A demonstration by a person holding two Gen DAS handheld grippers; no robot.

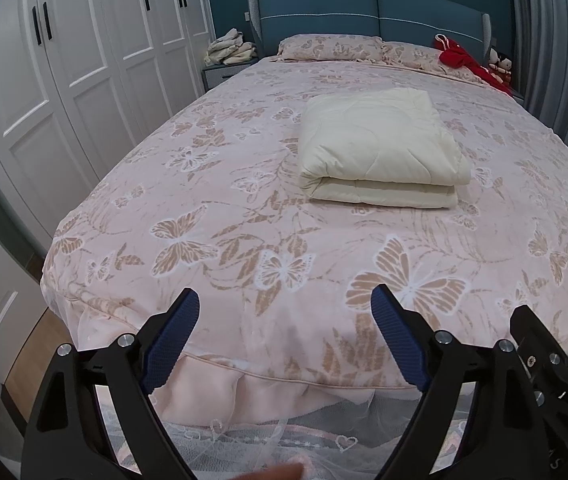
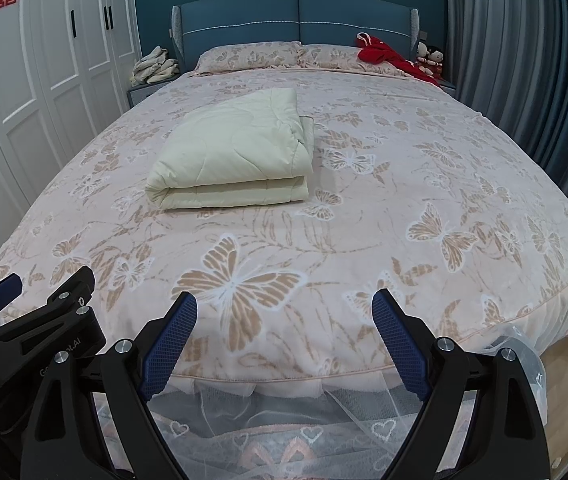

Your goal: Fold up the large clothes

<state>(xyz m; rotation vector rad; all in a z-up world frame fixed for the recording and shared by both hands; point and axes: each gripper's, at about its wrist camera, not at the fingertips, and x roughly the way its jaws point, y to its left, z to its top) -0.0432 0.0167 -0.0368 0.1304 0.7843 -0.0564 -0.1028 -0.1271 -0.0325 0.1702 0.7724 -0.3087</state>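
Jaws of both grippers gape empty; folded quilt on bed.

light: dim, cool, even | focus: sharp | edges: fisheye-bent, dark corners

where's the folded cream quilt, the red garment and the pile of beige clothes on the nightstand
folded cream quilted blanket (image 1: 380, 148), left wrist view, middle of its top face
crumpled red garment (image 2: 384, 54), right wrist view, its bunched middle by the pillow
pile of beige clothes (image 1: 229, 47), left wrist view, centre of the heap on the nightstand
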